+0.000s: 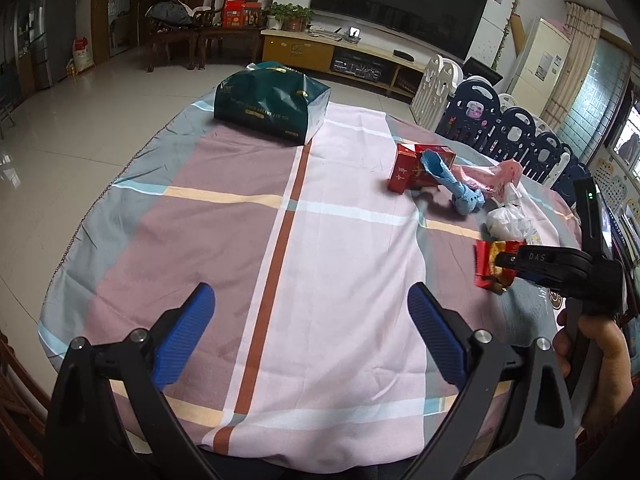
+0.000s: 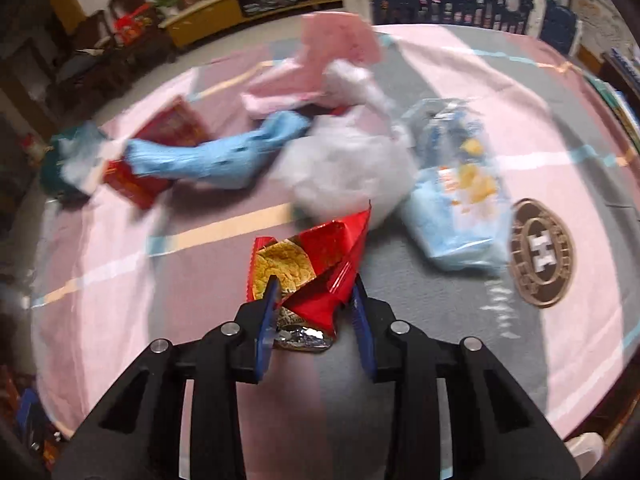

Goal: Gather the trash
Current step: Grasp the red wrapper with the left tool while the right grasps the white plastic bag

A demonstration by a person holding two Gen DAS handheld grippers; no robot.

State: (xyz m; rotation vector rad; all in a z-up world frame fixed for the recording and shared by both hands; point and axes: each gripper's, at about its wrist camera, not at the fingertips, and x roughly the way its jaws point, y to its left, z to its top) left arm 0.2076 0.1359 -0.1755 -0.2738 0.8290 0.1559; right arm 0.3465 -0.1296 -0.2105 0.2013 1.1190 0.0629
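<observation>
I am pinching the red snack wrapper (image 2: 320,276) in my right gripper (image 2: 316,300), low in the frame's centre, above the table (image 2: 560,140). My left gripper (image 1: 310,330) is hanging spread, empty. The crumpled foil could be slipping free, since only its edge is caught.

The worktop cloth (image 1: 320,240) is plaid: pink and mauve blocks, grey borders, one rust stripe, cream and pale-blue lines. Beyond the rust stripe stands a dark green bag (image 1: 272,104) with gold lettering. The snack wrapper (image 2: 316,276) is red and gold with a silver lining.
</observation>
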